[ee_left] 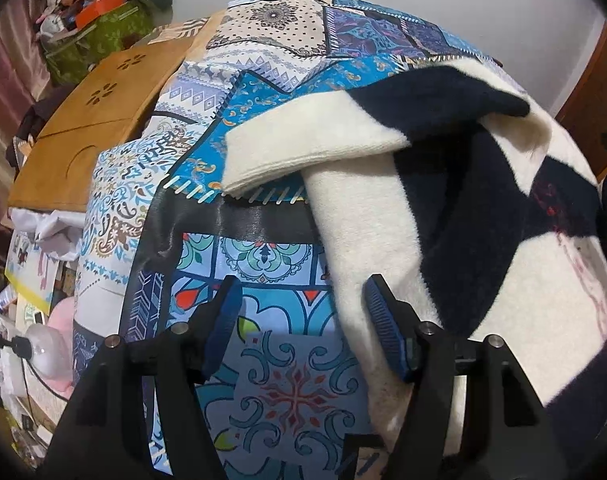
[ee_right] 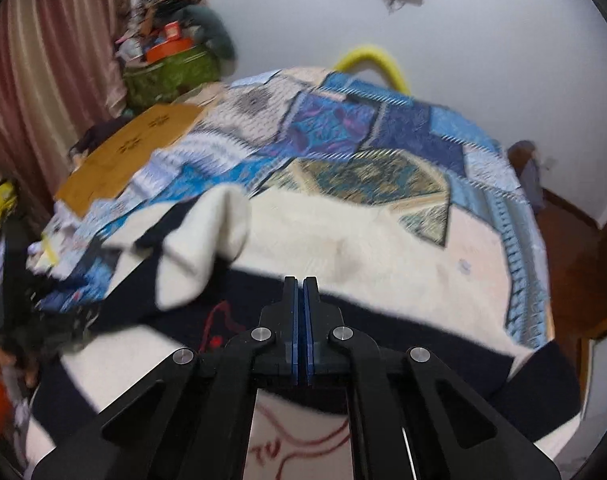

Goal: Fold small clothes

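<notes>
A small cream and navy striped fleece garment (ee_left: pixel 483 208) lies on the patchwork bedspread (ee_left: pixel 279 92), one sleeve (ee_left: pixel 303 148) folded across to the left. My left gripper (ee_left: pixel 301 300) is open and empty, its right pad at the garment's left edge. In the blurred right wrist view the same garment (ee_right: pixel 363 248) spreads across the bed with the folded sleeve (ee_right: pixel 207 240) at left and red stitching (ee_right: pixel 219 320) on a navy band. My right gripper (ee_right: pixel 301 284) is shut with nothing visibly between its pads, above the garment.
A brown wooden board (ee_left: pixel 91 124) lies on the bed's left side. A green bag piled with things (ee_left: pixel 103 20) stands in the far left corner by pink curtains (ee_right: pixel 43 80). Clutter sits left of the bed (ee_left: pixel 31 320). Wooden floor (ee_right: pixel 575 264) shows at right.
</notes>
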{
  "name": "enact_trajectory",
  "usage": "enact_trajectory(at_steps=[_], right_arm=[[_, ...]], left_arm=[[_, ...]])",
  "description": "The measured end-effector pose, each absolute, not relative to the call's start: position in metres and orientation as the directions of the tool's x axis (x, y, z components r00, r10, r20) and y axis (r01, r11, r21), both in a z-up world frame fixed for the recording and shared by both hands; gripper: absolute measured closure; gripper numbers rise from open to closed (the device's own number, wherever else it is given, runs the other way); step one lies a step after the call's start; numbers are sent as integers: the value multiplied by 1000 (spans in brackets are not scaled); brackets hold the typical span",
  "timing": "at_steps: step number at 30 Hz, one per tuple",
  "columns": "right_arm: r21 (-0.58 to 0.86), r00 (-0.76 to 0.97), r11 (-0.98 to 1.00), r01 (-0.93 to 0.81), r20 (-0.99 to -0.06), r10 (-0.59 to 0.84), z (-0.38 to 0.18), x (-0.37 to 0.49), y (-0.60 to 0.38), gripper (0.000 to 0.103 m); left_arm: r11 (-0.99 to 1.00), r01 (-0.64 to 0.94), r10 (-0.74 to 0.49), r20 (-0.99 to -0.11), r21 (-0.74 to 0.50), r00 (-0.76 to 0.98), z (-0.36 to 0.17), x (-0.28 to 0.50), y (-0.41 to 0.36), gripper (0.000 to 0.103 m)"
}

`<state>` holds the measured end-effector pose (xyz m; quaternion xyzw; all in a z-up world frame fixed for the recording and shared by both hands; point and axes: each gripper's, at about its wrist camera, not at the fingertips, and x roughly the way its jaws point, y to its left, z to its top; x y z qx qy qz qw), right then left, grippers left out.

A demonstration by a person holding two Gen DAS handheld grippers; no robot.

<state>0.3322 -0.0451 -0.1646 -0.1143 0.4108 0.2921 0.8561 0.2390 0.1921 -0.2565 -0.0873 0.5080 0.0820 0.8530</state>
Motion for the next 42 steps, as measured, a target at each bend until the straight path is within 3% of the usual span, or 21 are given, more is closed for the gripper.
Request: enact_trajectory(at_steps=[3,5,7,9,20,23,28,30,42], right_arm=[[44,462,758,-650,-770,441,-162,324,-33,95],[34,450,726,-687,-765,461,-159,319,-19,83],[24,431,686,-727,-761,484,-157,314,1,58],[-2,416,640,-768,-762,496,-159,309,23,55],[-259,469,513,-818,-817,336,-215,320,107,56],[-248,440,502,-828,-842,311,-226,328,111,60],[-249,435,508,-824,-854,287,-238,329,111,86],[-232,434,530,-816,-851,296,-234,331,107,90],[-124,531,716,-687,-759,378,-168,335,8,92]], left_arm=[[967,-247,74,-866,-58,494,-244,234,196,40],[967,-252,92,-860,-43,501,-239,232,199,39],[966,-258,109,-860,-27,499,-237,233,203,39],[964,-264,117,-862,-20,493,-237,235,207,39],[973,-225,50,-894,-57,445,-263,259,205,39],[975,-214,50,-896,-52,442,-269,262,202,39],[972,-221,30,-898,-75,438,-273,262,205,39],[974,-217,38,-899,-65,437,-273,262,204,38],[977,-213,104,-895,10,433,-272,262,196,37]])
